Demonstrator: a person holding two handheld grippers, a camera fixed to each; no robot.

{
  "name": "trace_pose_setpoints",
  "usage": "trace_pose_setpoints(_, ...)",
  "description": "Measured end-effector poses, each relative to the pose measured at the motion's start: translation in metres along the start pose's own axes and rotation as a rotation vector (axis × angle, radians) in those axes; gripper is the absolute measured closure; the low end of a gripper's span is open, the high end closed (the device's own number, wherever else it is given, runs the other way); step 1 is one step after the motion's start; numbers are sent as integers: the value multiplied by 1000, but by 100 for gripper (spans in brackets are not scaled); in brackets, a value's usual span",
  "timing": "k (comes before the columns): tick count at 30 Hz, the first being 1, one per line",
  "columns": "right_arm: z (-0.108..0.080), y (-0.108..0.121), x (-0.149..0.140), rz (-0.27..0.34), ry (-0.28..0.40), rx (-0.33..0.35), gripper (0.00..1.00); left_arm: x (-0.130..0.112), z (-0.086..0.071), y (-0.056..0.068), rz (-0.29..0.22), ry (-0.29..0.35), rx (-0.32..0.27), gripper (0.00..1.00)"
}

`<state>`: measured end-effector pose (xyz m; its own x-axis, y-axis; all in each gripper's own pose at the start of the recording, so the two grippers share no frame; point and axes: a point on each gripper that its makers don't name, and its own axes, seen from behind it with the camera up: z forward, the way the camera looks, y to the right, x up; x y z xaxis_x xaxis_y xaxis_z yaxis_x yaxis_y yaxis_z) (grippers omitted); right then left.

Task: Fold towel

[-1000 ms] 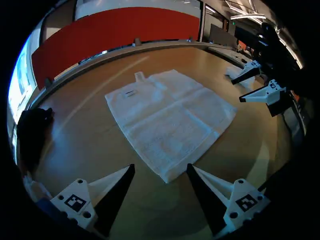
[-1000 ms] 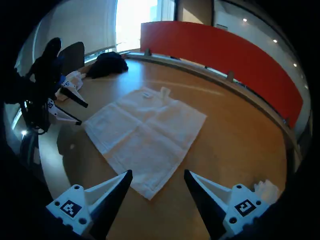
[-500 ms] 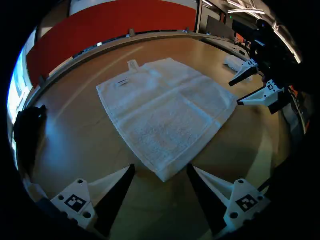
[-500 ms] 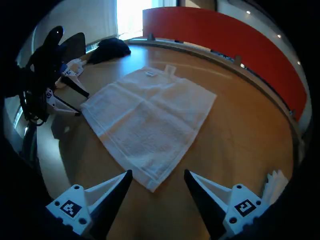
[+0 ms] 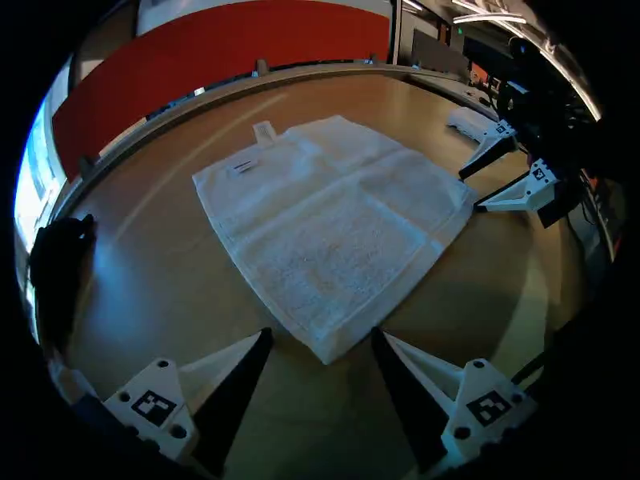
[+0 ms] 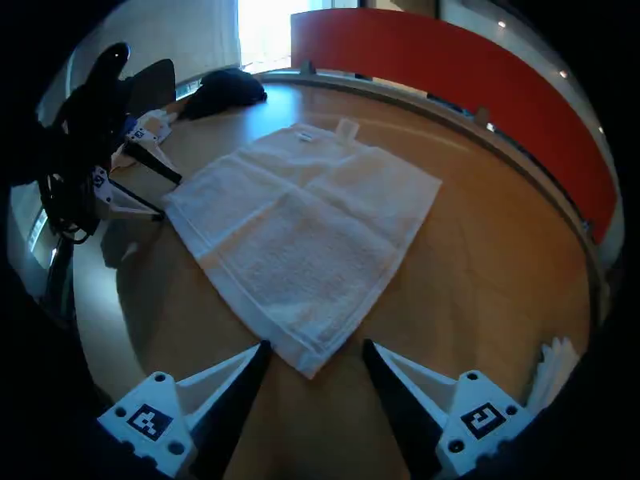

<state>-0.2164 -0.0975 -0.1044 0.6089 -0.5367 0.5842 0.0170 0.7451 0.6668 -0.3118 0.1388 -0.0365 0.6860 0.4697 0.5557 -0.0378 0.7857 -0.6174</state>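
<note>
Towel (image 5: pixel 336 216) lies flat and spread on the table (image 5: pixel 160 264), crease lines crossing it. No fold looks made yet, so the whole job is left. Your left tongs (image 5: pixel 320 332) stand wide, straddling one near corner. Your right tongs (image 6: pixel 315 345) stand wide at another corner, gripping nothing. Sewn tag (image 5: pixel 242 166) near the far edge: writing too small to read.

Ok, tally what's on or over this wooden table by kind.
White towel: 1
Grippers: 2, left gripper and right gripper
Black bundle: 1
White cloth pile: 1
Total: 5
</note>
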Motion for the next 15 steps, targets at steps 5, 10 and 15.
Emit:
trace_pose_setpoints(5,0,-1,0,-5,1,6,26,1,1,-1,-8,-8,13,18)
trace_pose_setpoints(10,1,-3,0,-10,2,14,39,2,1,2,-13,-9,17,23)
trace_pose_setpoints(15,1,-5,0,-8,5,16,43,2,0,4,-19,-8,19,30)
